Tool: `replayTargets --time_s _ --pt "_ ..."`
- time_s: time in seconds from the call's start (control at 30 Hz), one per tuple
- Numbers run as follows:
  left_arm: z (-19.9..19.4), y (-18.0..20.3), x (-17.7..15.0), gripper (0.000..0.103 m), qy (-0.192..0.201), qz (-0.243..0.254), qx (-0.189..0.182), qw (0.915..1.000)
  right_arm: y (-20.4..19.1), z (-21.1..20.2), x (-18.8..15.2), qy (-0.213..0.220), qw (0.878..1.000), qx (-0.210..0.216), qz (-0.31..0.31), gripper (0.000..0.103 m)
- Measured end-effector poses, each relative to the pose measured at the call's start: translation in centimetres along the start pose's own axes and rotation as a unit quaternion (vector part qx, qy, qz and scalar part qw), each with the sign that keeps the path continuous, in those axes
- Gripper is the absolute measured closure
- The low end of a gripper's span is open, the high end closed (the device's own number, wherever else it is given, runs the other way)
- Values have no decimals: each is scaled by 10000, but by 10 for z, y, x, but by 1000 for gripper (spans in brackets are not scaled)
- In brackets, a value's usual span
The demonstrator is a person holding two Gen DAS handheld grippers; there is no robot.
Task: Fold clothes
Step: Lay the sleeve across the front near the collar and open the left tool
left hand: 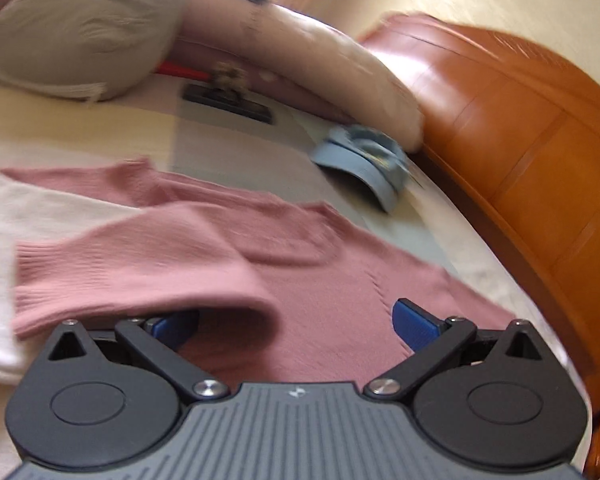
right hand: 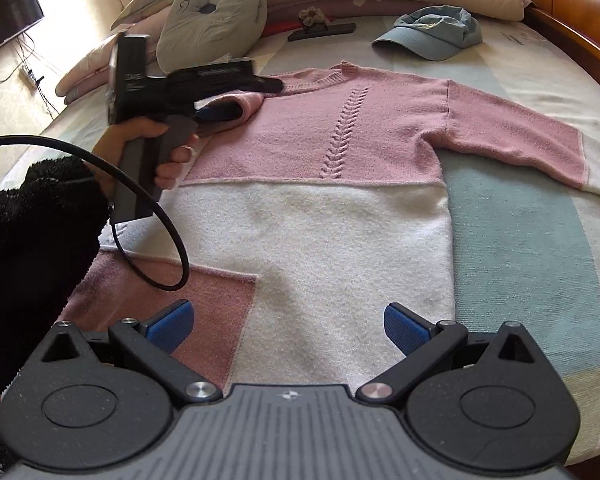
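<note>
A pink and white knitted sweater [right hand: 320, 208] lies flat on the bed, front up, neck toward the pillows. One sleeve [right hand: 512, 128] stretches out to the right. The other sleeve [left hand: 140, 264] is folded in over the chest. A hand holds my left gripper [left hand: 296, 324] at that fold, where it stands open, and the fold drapes over its left pad [left hand: 176, 326]. From the right wrist view the left gripper [right hand: 236, 98] shows at the sweater's shoulder. My right gripper [right hand: 286, 324] hovers open over the white hem, holding nothing.
A blue cap [right hand: 432, 36] lies beyond the sweater near the pillows. A grey round cushion [right hand: 212, 20] and a black flat object [right hand: 324, 30] sit at the head of the bed. The orange wooden headboard [left hand: 520, 128] runs along the right. A black cable [right hand: 160, 220] loops over the sweater's left side.
</note>
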State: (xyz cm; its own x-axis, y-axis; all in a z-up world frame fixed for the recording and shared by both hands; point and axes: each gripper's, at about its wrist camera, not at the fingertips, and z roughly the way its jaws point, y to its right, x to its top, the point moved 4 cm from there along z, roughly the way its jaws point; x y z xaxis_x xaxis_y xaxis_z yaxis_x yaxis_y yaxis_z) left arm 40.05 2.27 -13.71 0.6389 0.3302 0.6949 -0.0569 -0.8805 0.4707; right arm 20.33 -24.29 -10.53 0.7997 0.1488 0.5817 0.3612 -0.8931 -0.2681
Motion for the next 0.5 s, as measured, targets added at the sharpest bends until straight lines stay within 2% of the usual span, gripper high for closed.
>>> replayTargets --time_s 0.13,0.2,0.27,0.37,0.5 --pt "7 -15 13 1 123 -685 -49 9976 1 2 0 13 10000 29 48 0" --pt "8 -13 18 1 248 -677 -50 9974 2 1 -1 21 10000 12 39 0" --pt "9 -1 20 1 295 -401 -78 9987 5 1 -2 19 10000 -17 62 0" --pt "10 26 18 1 272 261 -256 9990 11 3 -3 0 9999 -44 163 0" --pt "20 64 3 1 -124 1239 -589 9905 17 5 -4 -26 9996 -67 272 0"
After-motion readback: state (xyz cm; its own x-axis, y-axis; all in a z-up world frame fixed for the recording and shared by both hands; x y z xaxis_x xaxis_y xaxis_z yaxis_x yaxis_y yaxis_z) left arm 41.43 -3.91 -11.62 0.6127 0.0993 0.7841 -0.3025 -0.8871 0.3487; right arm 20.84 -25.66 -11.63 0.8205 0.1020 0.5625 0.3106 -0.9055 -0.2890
